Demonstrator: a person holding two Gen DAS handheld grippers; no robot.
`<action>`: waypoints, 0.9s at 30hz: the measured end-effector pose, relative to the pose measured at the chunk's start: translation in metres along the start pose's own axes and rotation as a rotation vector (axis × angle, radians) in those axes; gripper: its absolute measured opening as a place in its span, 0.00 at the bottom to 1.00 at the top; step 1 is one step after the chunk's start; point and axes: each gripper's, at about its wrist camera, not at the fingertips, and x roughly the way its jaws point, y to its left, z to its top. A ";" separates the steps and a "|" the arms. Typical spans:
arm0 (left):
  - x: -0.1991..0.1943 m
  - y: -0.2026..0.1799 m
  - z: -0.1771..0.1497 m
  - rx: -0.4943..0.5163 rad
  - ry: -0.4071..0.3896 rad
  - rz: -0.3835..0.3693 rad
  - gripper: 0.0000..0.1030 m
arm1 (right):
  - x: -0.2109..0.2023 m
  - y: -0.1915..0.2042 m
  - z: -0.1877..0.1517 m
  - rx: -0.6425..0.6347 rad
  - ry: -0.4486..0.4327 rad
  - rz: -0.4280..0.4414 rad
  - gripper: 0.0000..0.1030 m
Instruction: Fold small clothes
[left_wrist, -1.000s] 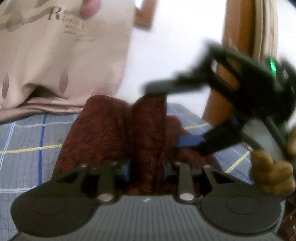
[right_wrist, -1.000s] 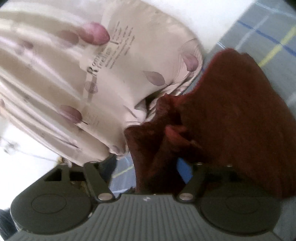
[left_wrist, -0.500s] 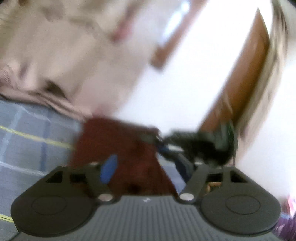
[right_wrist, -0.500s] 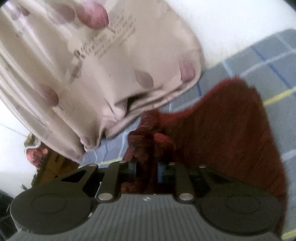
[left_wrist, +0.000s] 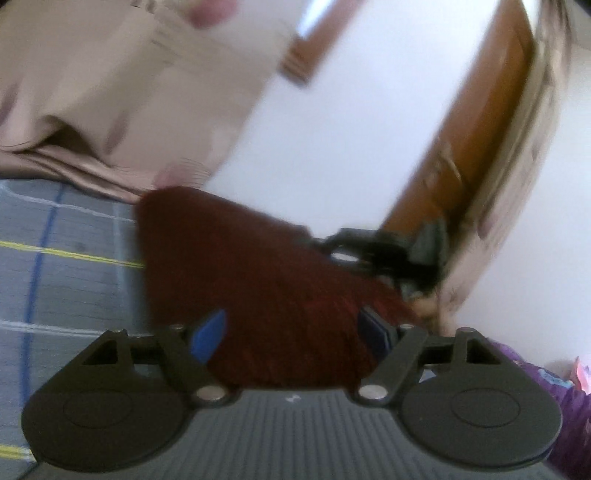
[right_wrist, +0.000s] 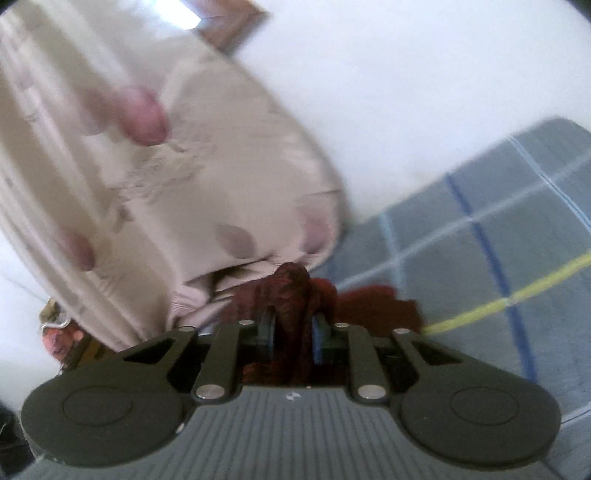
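Observation:
A dark red patterned cloth (left_wrist: 258, 280) lies on the grey checked bedsheet (left_wrist: 66, 280). My left gripper (left_wrist: 291, 328) is open, its blue pads spread wide over the near part of the cloth, holding nothing. My right gripper (right_wrist: 293, 325) is shut on a bunched fold of the red cloth (right_wrist: 291, 295) and holds it up above the sheet (right_wrist: 480, 258). The right gripper also shows in the left wrist view (left_wrist: 373, 254), at the cloth's far right edge. Both views are motion-blurred.
A beige satin pillow (right_wrist: 184, 177) with mauve petal prints lies close behind the cloth, also in the left wrist view (left_wrist: 129, 92). A white wall and a wooden door frame (left_wrist: 480, 147) stand beyond. Purple fabric (left_wrist: 569, 406) lies at the far right.
My left gripper has let go of the cloth and opened wide. My right gripper has closed on a fold of the cloth and drawn it to the right and up.

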 end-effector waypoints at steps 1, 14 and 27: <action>0.005 -0.004 0.000 0.007 0.002 -0.007 0.76 | 0.002 -0.010 -0.002 0.011 -0.006 -0.007 0.22; 0.053 -0.020 -0.016 0.070 0.111 0.007 0.76 | 0.013 -0.033 -0.011 -0.080 -0.092 -0.018 0.29; 0.059 -0.028 -0.028 0.120 0.068 0.017 0.86 | -0.061 0.067 -0.068 -0.509 -0.047 0.055 0.34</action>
